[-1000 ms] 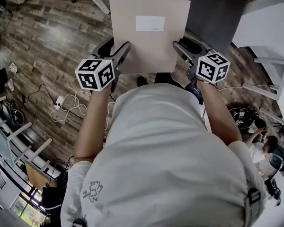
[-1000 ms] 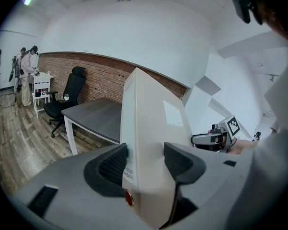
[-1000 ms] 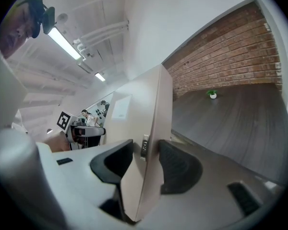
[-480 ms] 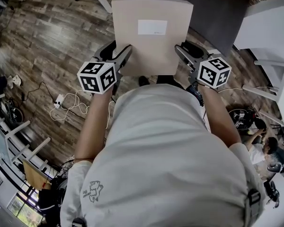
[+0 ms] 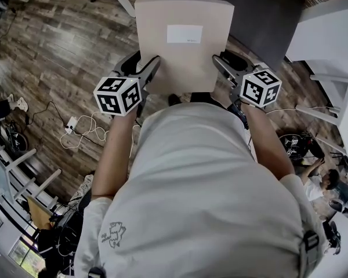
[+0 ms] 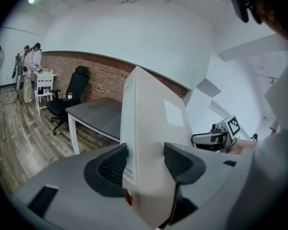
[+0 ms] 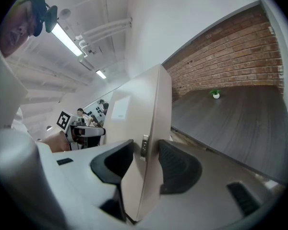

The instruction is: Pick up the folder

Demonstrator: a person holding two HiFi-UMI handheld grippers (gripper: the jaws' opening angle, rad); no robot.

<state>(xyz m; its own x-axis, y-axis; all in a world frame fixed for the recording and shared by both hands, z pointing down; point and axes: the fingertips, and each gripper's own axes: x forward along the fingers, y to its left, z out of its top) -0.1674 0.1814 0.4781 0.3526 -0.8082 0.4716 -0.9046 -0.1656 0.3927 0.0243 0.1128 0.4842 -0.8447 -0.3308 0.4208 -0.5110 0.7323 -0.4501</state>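
Note:
The beige folder [image 5: 182, 45] with a white label is held in the air in front of the person, its face turned up toward the head camera. My left gripper [image 5: 152, 63] is shut on its left edge near the bottom. My right gripper [image 5: 218, 60] is shut on its right edge at the same height. In the left gripper view the folder [image 6: 151, 138] stands edge-on between the dark pads of the left gripper [image 6: 145, 162]. The right gripper view shows the folder [image 7: 144, 119] clamped in the right gripper [image 7: 145, 159], with a small metal clasp at the edge.
A dark grey table [image 5: 267, 10] lies under and beyond the folder, with a small potted plant [image 7: 215, 94] on it. A white desk [image 5: 330, 33] stands at the right. Cables [image 5: 84, 129] lie on the wood floor at the left. A black office chair [image 6: 67, 97] stands by the brick wall.
The folder and both grippers stay almost in place; only the view sways a little. Both grips are unchanged.

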